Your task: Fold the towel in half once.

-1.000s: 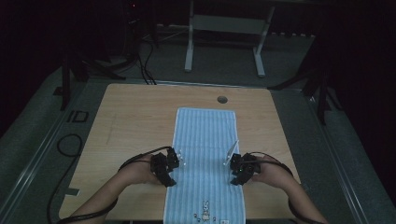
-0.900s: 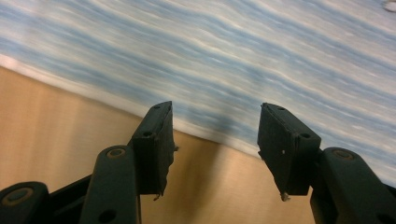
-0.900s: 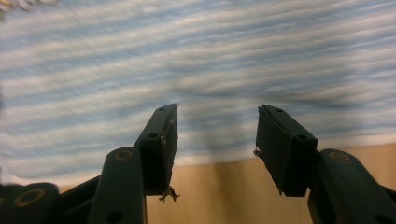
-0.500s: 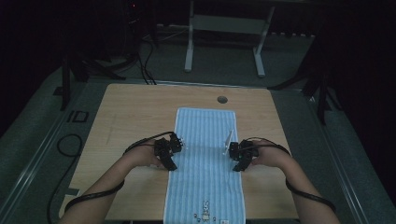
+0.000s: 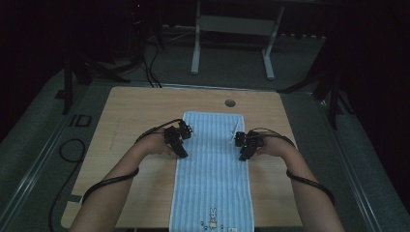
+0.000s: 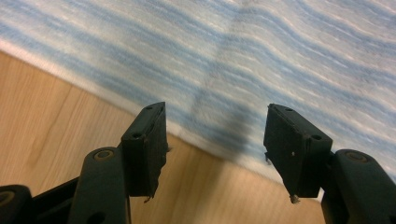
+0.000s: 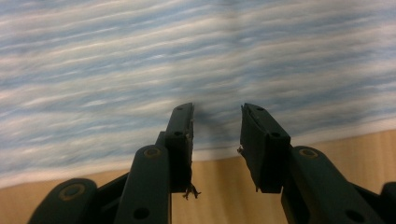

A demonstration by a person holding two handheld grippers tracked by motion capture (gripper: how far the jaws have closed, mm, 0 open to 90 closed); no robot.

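While both hand-held grippers gape empty at its edges, the blue-striped towel lies flat, bunny-printed.

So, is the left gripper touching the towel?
Cannot tell. The left gripper has open jaws at the towel edge; contact is unclear.

Light blue towel with thin white stripes and a white edge, a little bunny picture near its bottom end, light brown wooden bench, black left gripper, black right gripper, grey floor
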